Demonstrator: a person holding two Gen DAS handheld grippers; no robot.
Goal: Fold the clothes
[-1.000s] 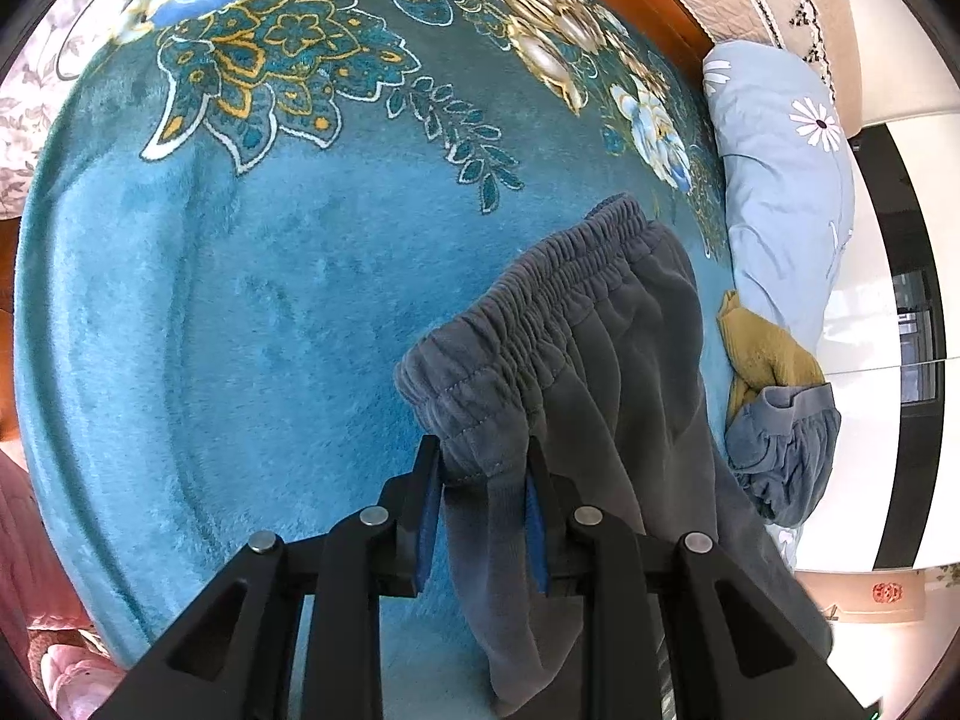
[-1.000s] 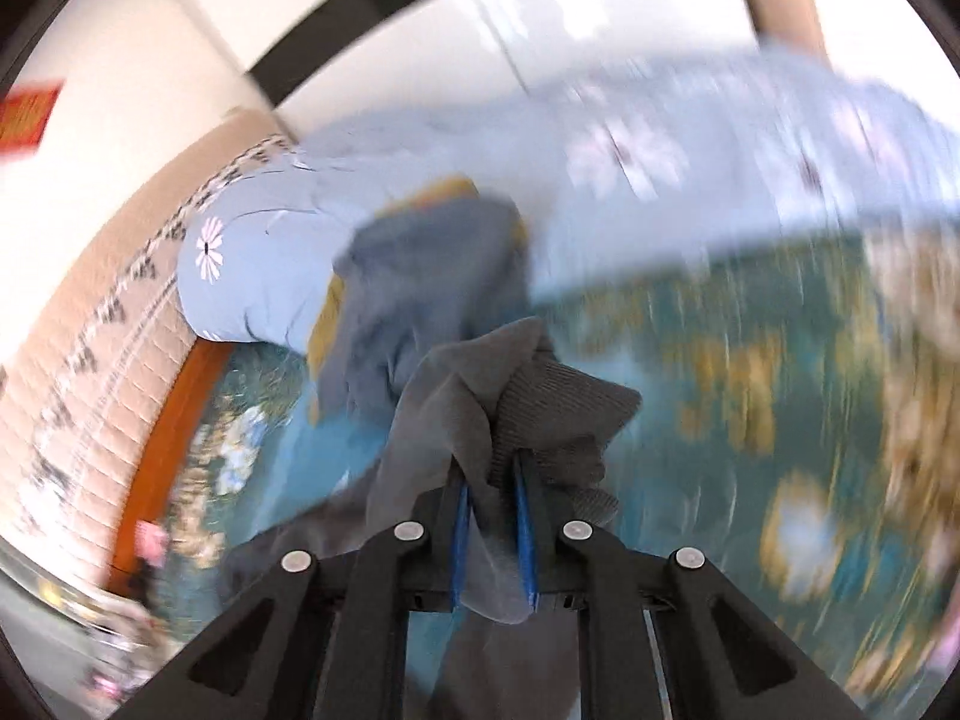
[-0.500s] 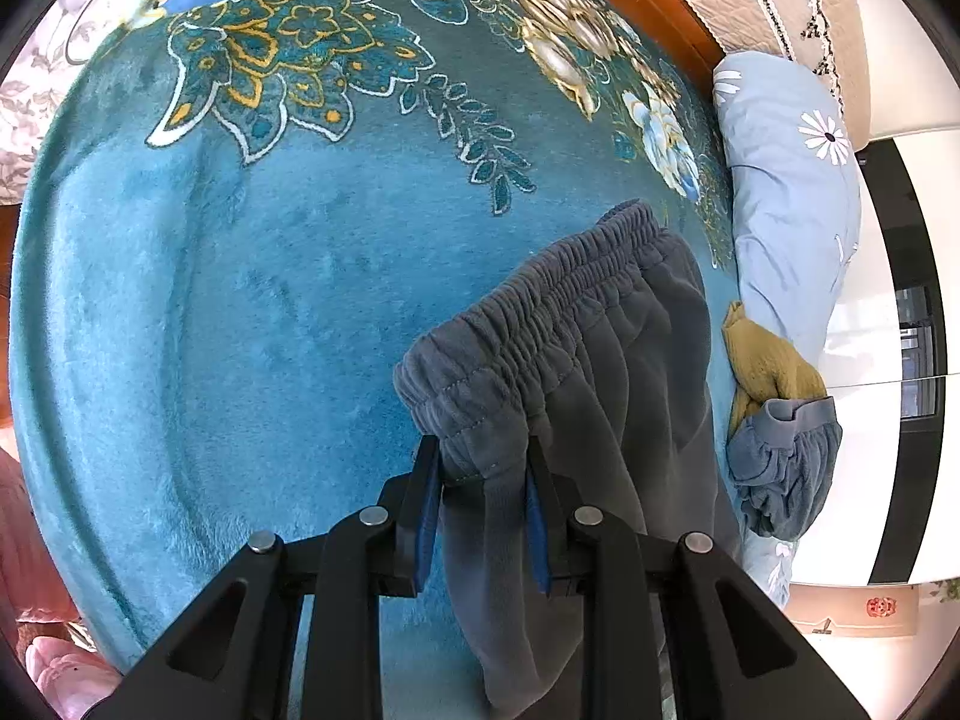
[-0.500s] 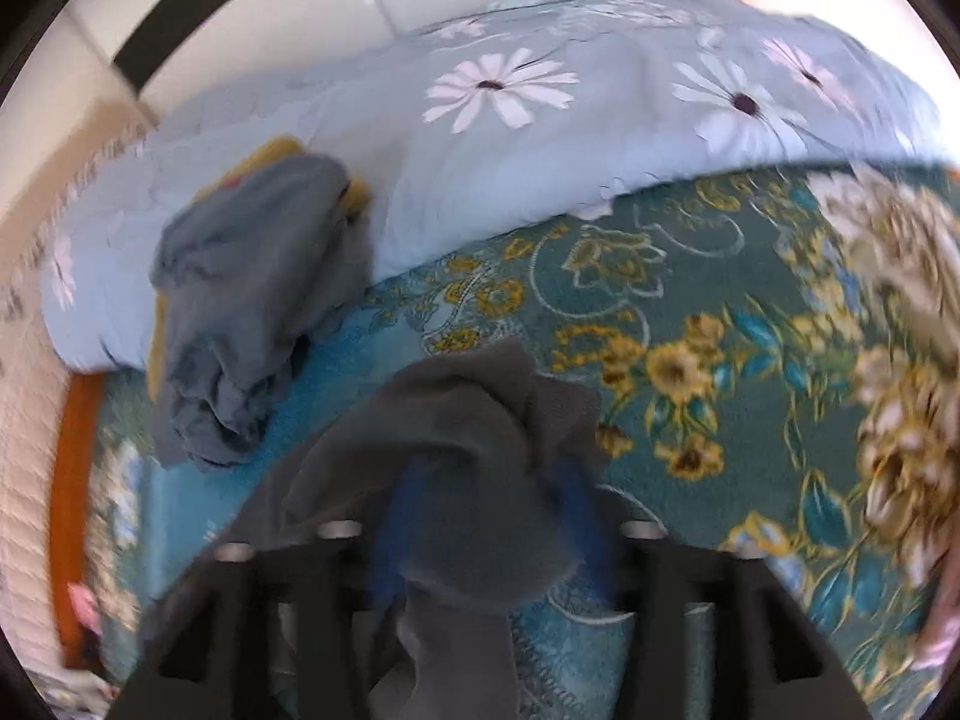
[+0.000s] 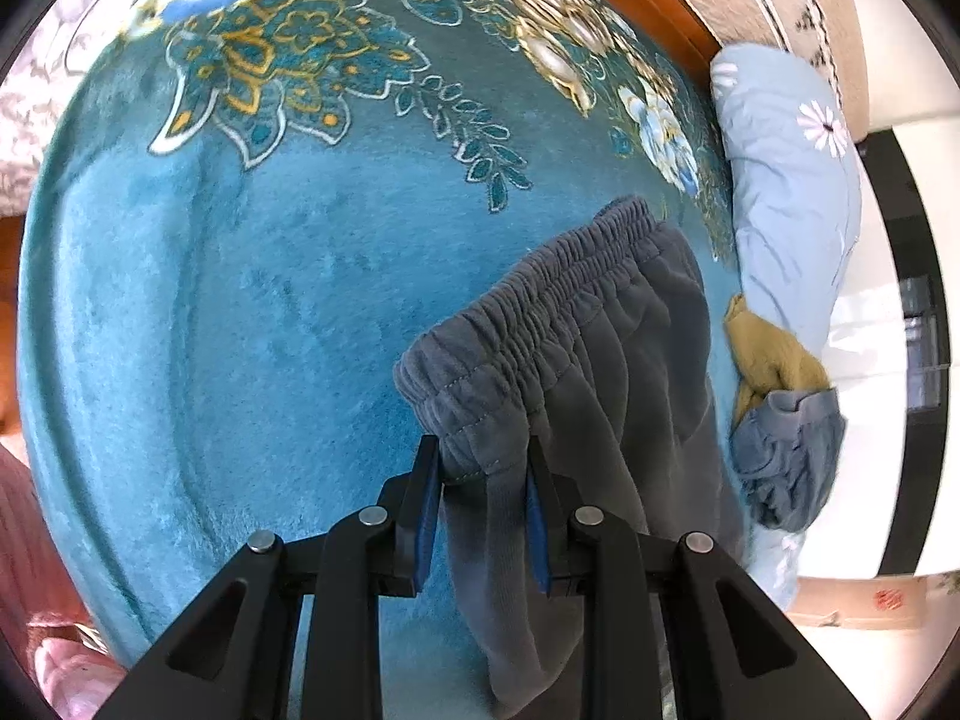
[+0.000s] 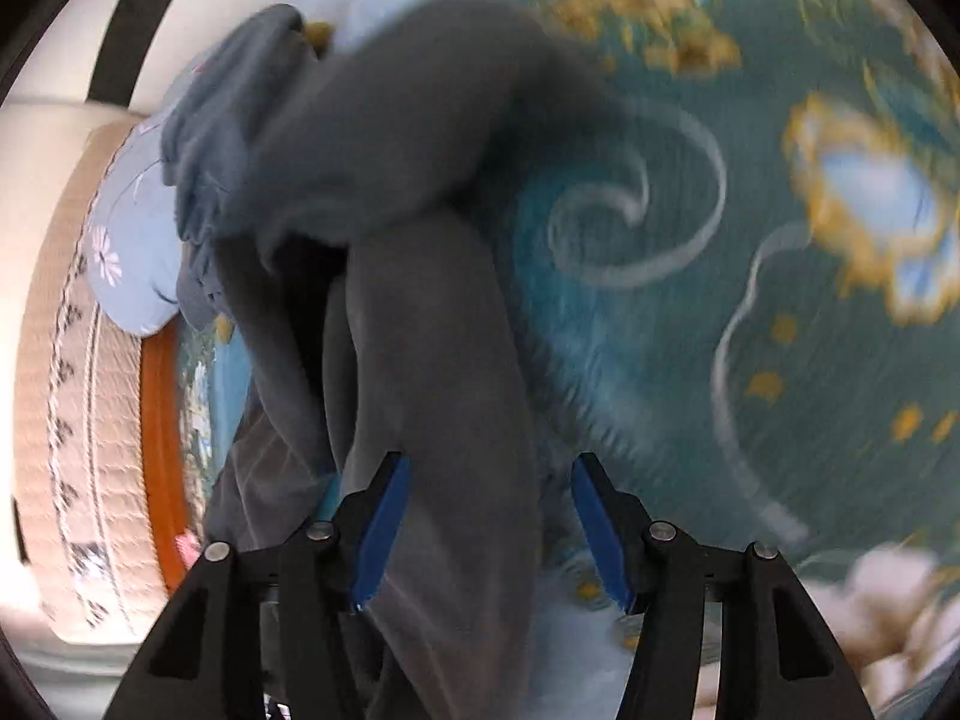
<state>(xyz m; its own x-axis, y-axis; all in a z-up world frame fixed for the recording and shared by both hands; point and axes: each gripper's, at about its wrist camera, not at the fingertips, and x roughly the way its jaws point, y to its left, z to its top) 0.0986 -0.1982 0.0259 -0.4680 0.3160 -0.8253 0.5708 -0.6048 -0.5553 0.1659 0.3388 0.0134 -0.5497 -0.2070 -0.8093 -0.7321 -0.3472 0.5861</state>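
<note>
Fleecy grey trousers point(image 5: 600, 372), waistband gathered, pinched by left gripper point(image 5: 480, 510); right gripper point(image 6: 489, 531) apart.

1. Your left gripper point(image 5: 483, 501) has matte black angular arms, blue pads inside the fingers point(image 5: 425, 516), and four round silver screws.
2. Your right gripper point(image 6: 489, 531) matches it: black frame, blue pads, silver screws.

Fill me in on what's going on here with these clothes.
A person with two handheld grippers is folding dark grey pants on a teal floral blanket. The left gripper is clamped on the elastic waistband. The right gripper stands open with the pant fabric lying loose between its pads. More clothes wait by a pale blue pillow.
</note>
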